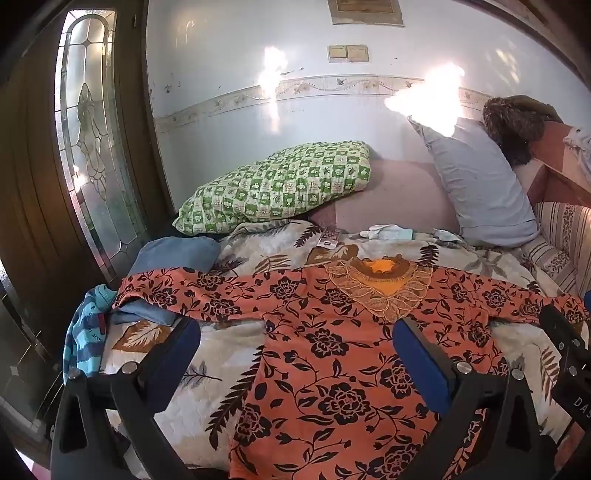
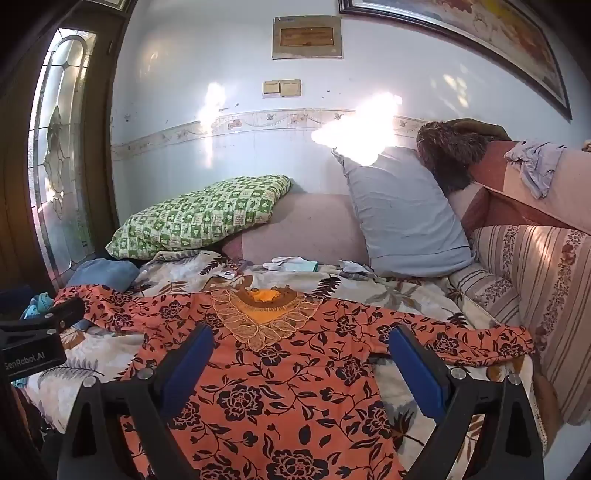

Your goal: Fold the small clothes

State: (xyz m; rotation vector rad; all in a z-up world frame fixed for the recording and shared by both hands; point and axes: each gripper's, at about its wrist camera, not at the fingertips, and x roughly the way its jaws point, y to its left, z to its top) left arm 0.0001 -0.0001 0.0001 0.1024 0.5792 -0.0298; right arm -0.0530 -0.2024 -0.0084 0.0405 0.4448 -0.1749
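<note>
On a leaf-print quilt (image 1: 236,373), orange floral top (image 1: 332,354) spread flat, pillows by pale wall (image 1: 221,55), both claws apart.

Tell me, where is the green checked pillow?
The green checked pillow leans against the wall at the bed's far left, behind the orange floral top, left of the grey pillow.

A pale blue wall (image 2: 236,155) fills the upper centre, crossed by a floral border strip (image 2: 258,122), with two bright sun patches glaring on it. At the left edge stands a dark wooden door (image 1: 33,184) with a leaded glass pane (image 1: 88,122). A framed picture (image 2: 480,33) hangs at upper right, above a striped sofa back (image 2: 546,288).
</note>
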